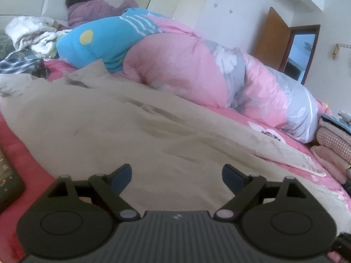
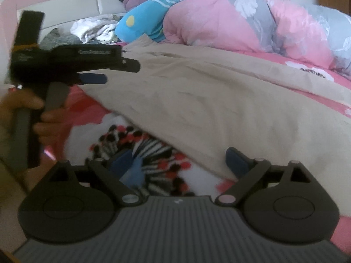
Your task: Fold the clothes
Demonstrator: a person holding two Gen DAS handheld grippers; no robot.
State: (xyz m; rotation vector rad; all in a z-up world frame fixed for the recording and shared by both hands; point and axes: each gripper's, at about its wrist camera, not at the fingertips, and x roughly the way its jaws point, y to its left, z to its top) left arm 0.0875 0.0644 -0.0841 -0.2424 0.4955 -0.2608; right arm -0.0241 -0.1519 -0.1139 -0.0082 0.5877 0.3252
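Observation:
A wide beige garment (image 1: pixel 122 131) lies spread flat over the pink bed, with light creases. My left gripper (image 1: pixel 176 175) hovers just above its near part, open, with nothing between the blue pads. In the right wrist view the same beige garment (image 2: pixel 208 100) runs diagonally, its near edge over a black, white and red patterned sheet (image 2: pixel 153 153). My right gripper (image 2: pixel 178 160) is open over that edge: the right fingertip above the cloth, the left above the sheet. The left gripper (image 2: pixel 96 76) shows side-on at the left, held by a hand (image 2: pixel 43 118).
A person in a purple hoodie (image 1: pixel 87 8) lies at the headboard behind a bulky pink, blue and grey duvet (image 1: pixel 175 61). White crumpled clothes (image 1: pixel 33 32) sit far left. A dark phone (image 1: pixel 8 175) lies at the left edge; folded items (image 1: pixel 333 140) are stacked at the right.

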